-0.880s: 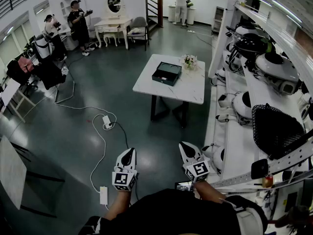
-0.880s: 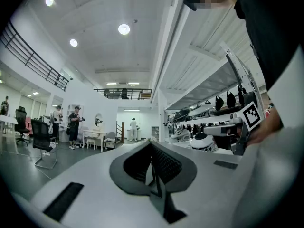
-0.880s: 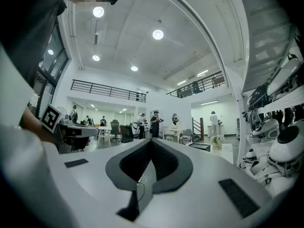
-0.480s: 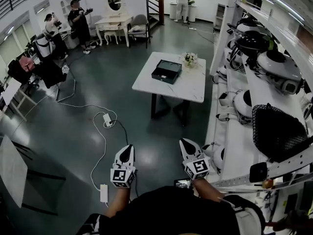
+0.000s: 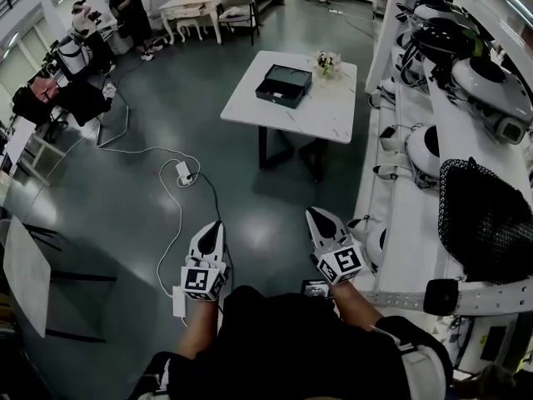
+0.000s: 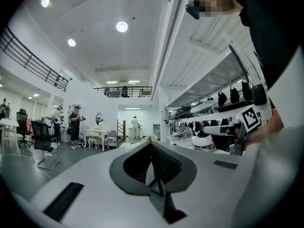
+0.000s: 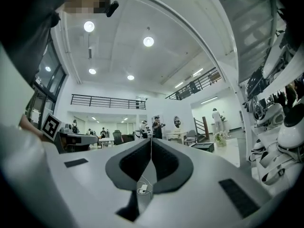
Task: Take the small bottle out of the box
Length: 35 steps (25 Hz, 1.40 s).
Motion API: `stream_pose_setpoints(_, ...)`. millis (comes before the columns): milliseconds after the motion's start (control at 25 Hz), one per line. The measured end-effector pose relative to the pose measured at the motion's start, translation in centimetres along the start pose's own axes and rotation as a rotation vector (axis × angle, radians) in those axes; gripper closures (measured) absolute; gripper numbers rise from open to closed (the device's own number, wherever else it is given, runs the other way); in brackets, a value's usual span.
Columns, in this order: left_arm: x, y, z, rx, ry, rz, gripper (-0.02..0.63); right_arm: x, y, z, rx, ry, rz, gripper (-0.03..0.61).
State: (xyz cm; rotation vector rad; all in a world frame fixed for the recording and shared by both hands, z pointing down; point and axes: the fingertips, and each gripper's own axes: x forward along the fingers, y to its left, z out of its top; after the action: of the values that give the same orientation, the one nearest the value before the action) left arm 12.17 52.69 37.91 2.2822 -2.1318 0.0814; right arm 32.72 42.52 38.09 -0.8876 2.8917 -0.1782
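Note:
A dark open box (image 5: 283, 85) lies on the white table (image 5: 325, 119) far ahead across the floor, next to a small vase of flowers (image 5: 326, 61). No small bottle shows in it from this distance. My left gripper (image 5: 215, 226) and right gripper (image 5: 315, 213) are held low in front of the person's body, well short of the table. Both are shut with nothing between their jaws. In the left gripper view the left gripper (image 6: 151, 144) points into the hall. In the right gripper view the box (image 7: 203, 147) sits small, right of the right gripper (image 7: 151, 139).
A white cable with a power strip (image 5: 181, 173) snakes over the dark floor between me and the table. A long white shelf (image 5: 416, 215) of round white devices runs along the right. People (image 5: 132, 7) stand at the back left. Another tabletop (image 5: 25, 273) sits at the left edge.
The table with the box has come nearer and lower in the head view as the person walks towards it. Both grippers stay shut and sit slightly higher in the frame.

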Motion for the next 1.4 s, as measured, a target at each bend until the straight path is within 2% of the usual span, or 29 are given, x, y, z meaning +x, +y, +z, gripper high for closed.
stream_pose_setpoints(240,2.1,3.0,-1.8,-0.002,0.054,0.008,0.6,2.3,-4.5,-1.2,0.036,-0.027,-0.061,0.546)
stream_pose_setpoints(440,9.1,6.4,-4.0,-0.077,0.047,-0.041,0.6,7.1,-6.9,-2.5,-0.005,0.022,-0.073,0.546)
stream_pose_setpoints(560,13.7,10.0,-3.1,-0.08,0.009,-0.061,0.6,11.1,-8.1,-2.4,-0.04,0.062,-0.059,0.546)
stream_pose_setpoints(680,17.8,13.3,-1.7,-0.078,-0.013,-0.09,0.6,15.2,-9.8,-1.4,-0.07,0.081,-0.092,0.546)
stream_pose_setpoints(920,24.7,18.2,-0.3,-0.074,-0.064,-0.145,0.6,22.3,-12.6,0.1,-0.111,0.05,-0.134,0.546)
stream_pose_setpoints(1120,29.5,20.4,0.4,-0.107,-0.089,-0.146,0.6,26.0,-15.0,1.3,-0.131,0.051,-0.139,0.546)
stream_pose_setpoints(1400,36.8,22.2,-0.2,-0.108,-0.085,-0.154,0.6,30.8,-20.9,-0.3,-0.094,0.058,-0.143,0.546)
